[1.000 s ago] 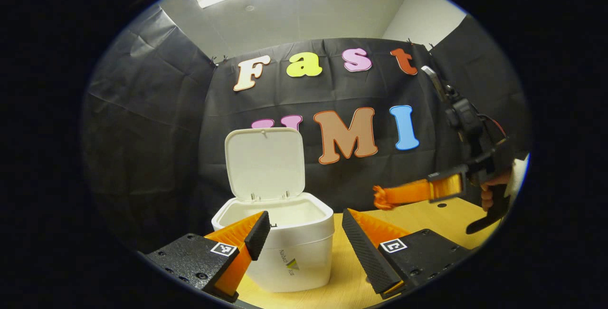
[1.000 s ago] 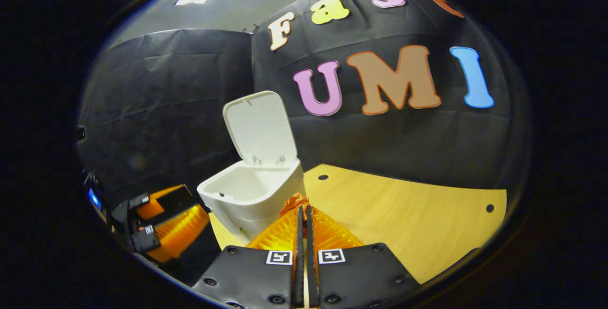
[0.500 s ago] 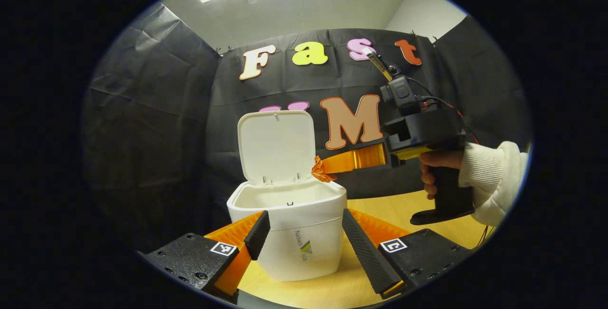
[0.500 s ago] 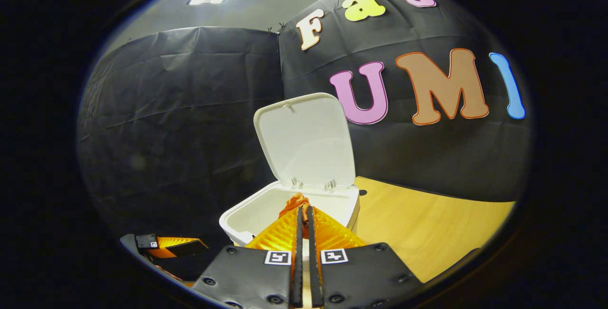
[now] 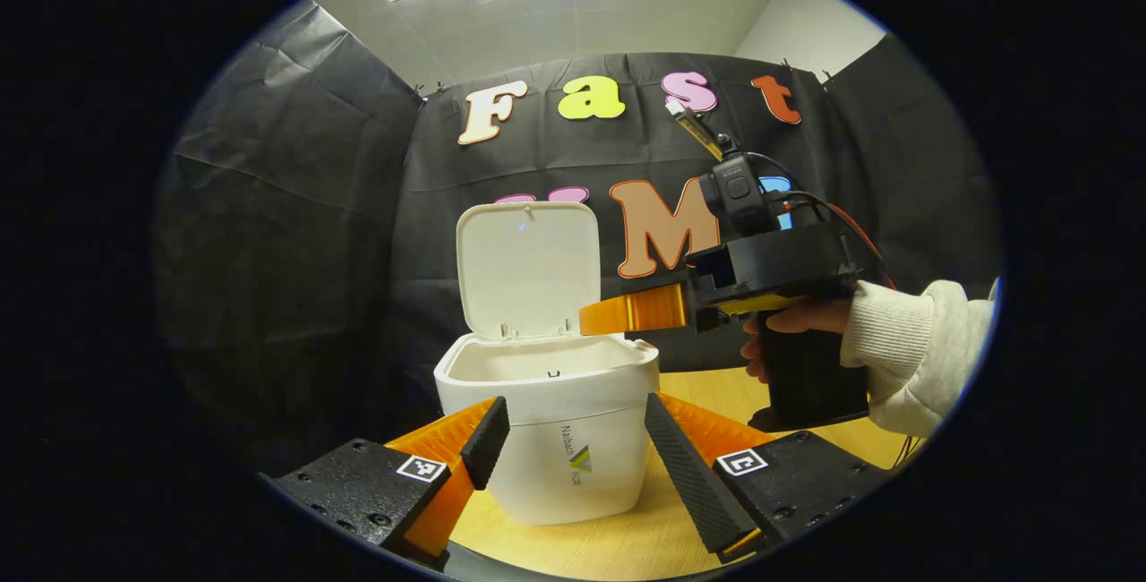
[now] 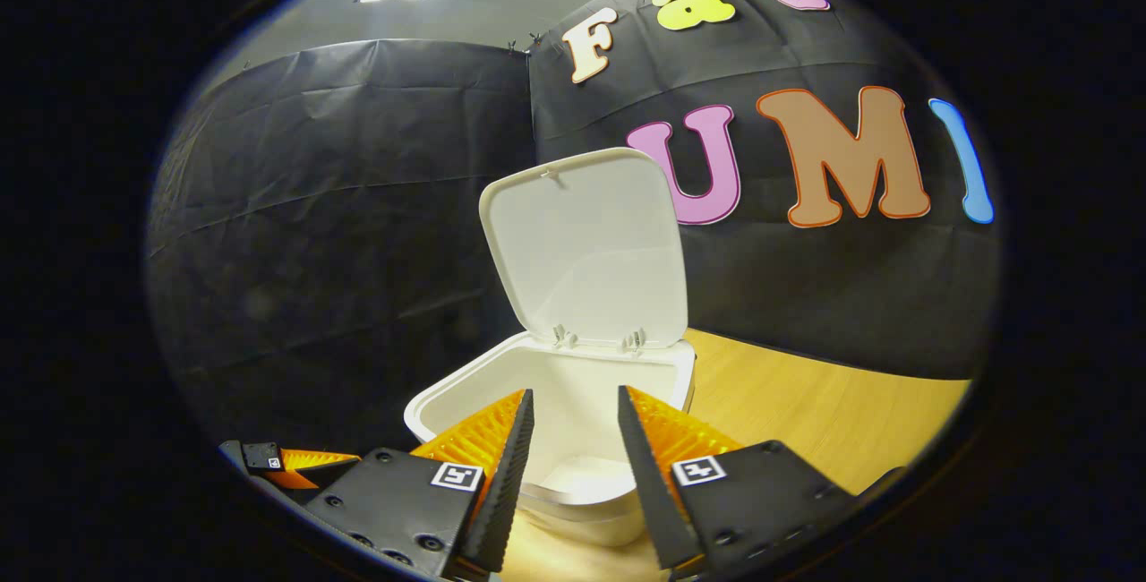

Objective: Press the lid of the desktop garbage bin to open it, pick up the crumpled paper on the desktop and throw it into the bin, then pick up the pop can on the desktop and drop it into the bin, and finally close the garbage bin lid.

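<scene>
The white garbage bin (image 5: 546,448) stands on the wooden table with its lid (image 5: 528,269) upright. My left gripper (image 5: 575,407) is open, low in front of the bin, nothing between its fingers. My right gripper (image 5: 593,317), held by a hand (image 5: 792,320), hovers level over the bin's right rim. In the right gripper view the right gripper (image 6: 575,396) is open above the bin's opening (image 6: 582,466), its fingers apart and holding nothing. The lid (image 6: 586,246) rises just behind them.
The black cloth wall closes in behind and to the left of the bin. The wooden table (image 6: 806,421) stretches to the right of the bin. A light sleeve (image 5: 904,354) reaches in from the right. The left gripper (image 6: 286,461) shows low at the left.
The right gripper has opened above the bin, and the orange crumpled paper that it held is gone from between its fingers. The left gripper has barely moved.
</scene>
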